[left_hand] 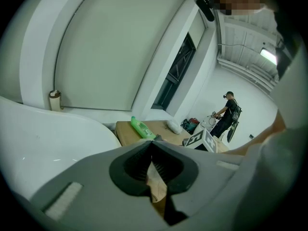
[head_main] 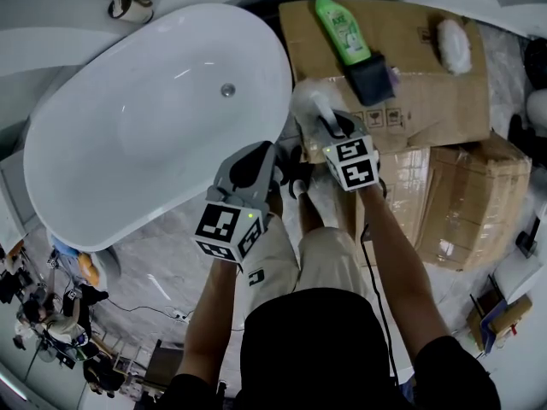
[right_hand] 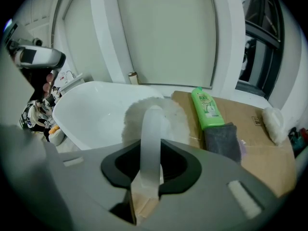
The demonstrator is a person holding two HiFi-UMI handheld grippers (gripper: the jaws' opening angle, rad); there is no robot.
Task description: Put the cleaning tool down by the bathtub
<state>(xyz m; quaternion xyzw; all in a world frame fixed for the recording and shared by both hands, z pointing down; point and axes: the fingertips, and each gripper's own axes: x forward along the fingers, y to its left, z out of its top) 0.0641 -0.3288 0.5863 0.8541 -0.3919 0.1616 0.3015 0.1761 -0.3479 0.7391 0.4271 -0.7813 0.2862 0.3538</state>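
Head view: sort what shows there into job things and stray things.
Job: brush, right hand-held gripper holding it, bathtub.
Lying about: green bottle, grey cloth, white pad.

I count one bathtub point(head_main: 128, 126), one green bottle point(head_main: 342, 28), one dark grey cloth point(head_main: 372, 77), two cardboard boxes point(head_main: 410, 101) point(head_main: 470, 203) (one lying flat), two fluffy white cleaning tools point(head_main: 309, 101) point(head_main: 453, 45), two grippers point(head_main: 280, 162) point(head_main: 329, 122).

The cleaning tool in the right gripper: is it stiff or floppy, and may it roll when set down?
The cleaning tool has a handle that holds its arch in the right gripper, so it is probably stiff. Its fluffy head looks soft and light; it likely settles rather than rolls.
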